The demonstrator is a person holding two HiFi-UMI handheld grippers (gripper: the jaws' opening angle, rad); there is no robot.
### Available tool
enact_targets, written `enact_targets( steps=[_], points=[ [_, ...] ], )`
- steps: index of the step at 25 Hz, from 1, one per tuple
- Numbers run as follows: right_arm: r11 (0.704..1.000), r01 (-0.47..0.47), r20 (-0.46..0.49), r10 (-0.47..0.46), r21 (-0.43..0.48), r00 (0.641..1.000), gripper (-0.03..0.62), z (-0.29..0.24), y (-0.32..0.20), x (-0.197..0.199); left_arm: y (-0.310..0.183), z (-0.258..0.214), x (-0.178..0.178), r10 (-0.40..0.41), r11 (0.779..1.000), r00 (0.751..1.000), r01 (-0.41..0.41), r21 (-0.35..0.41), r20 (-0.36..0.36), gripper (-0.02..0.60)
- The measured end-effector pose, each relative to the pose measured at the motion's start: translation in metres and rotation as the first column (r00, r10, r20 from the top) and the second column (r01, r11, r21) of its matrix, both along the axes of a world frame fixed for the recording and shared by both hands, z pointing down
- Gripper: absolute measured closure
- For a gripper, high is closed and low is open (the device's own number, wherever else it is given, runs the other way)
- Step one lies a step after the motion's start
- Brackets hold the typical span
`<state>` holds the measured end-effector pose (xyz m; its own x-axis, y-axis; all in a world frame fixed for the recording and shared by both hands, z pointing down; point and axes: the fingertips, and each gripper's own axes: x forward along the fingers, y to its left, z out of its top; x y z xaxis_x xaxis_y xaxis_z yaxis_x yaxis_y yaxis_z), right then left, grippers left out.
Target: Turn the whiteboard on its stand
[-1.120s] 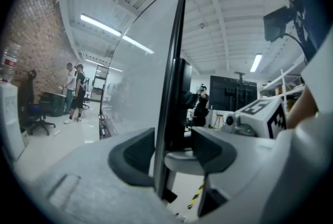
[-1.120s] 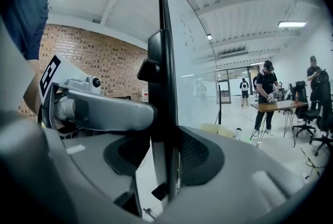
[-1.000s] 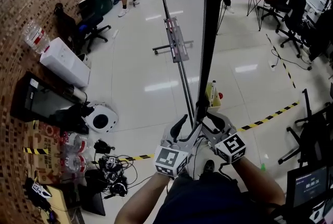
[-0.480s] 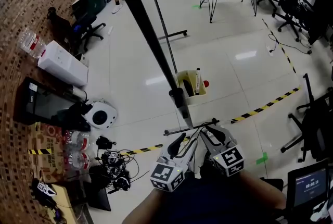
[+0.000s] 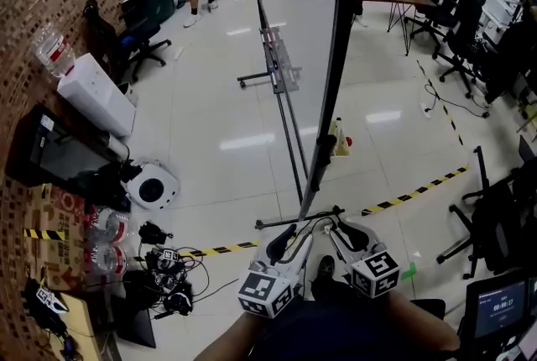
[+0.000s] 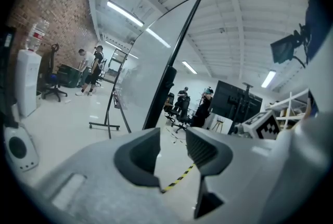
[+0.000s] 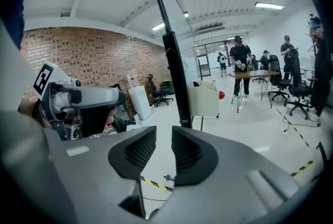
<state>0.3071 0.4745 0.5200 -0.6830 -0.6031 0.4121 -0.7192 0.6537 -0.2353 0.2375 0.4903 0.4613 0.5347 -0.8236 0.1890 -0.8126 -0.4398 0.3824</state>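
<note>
Whiteboard [image 5: 306, 32] position: upright on its stand [image 5: 312, 183], directly ahead of the person and seen nearly edge-on in the head view, with the dark frame edge running up the picture. The stand's foot bar lies on the floor just beyond both grippers.

Left gripper [image 5: 295, 235]: its fingers have just been closing and now leave only a narrow gap. Nothing is between them; its own view shows bare floor and striped tape through the gap. Right gripper [image 5: 340, 229]: its fingers have likewise been closing to a narrow gap and grasp nothing. Both grippers are held low and close together, near the stand but apart from the board.

Step in hand: neither gripper is on the board, so this reads as a pause between grasps. Whether the turn is complete cannot be judged here; the panel appears slightly tilted, though the wide lens may account for that.

Next move, if turning continues: spread the fingers wider than the frame, raise one gripper to the frame edge, clamp, and swing the panel about its pivot while keeping the stand from shifting.
</note>
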Motion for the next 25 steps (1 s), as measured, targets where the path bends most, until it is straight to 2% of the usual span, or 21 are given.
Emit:
enact_targets(
  steps=[3, 7, 11, 14, 16, 19, 25],
  points=[
    [1.0, -0.015, -0.002, 0.015, 0.023, 1.0, 0.497, -0.006, 0.01, -0.009, 0.01, 0.002, -0.004, 0.023, 1.0, 1.0, -0.023, -0.003, 0.012, 0.423],
    [0.991, 0.025, 0.011, -0.027, 0.134, 1.0, 0.497, -0.038, 0.012, -0.026, 0.012, -0.009, -0.009, 0.018, 0.999, 0.998, -0.02, 0.044, 0.058, 0.423],
    [0.976, 0.038, 0.049, -0.049, 0.213, 0.998, 0.497, -0.064, 0.006, -0.024, 0.009, -0.023, -0.002, 0.012, 0.995, 0.991, -0.025, 0.097, 0.135, 0.423],
    [0.969, 0.033, 0.091, -0.057, 0.247, 0.994, 0.506, -0.08, 0.003, -0.012, 0.009, -0.03, 0.014, 0.052, 0.992, 0.978, -0.073, 0.099, 0.2, 0.423],
    [0.964, 0.029, 0.111, -0.06, 0.263, 0.992, 0.507, -0.086, 0.003, -0.003, 0.009, -0.031, 0.023, 0.063, 0.989, 0.975, -0.09, 0.118, 0.212, 0.423],
    [0.957, 0.031, 0.127, -0.07, 0.288, 0.989, 0.507, -0.097, 0.005, 0.005, 0.008, -0.03, 0.028, 0.032, 0.985, 0.973, -0.069, 0.157, 0.23, 0.423],
    [0.933, 0.032, 0.15, -0.091, 0.358, 0.984, 0.507, -0.125, 0.005, 0.009, 0.01, -0.025, 0.035, 0.031, 0.989, 0.975, -0.062, 0.136, 0.222, 0.423]
  ],
)
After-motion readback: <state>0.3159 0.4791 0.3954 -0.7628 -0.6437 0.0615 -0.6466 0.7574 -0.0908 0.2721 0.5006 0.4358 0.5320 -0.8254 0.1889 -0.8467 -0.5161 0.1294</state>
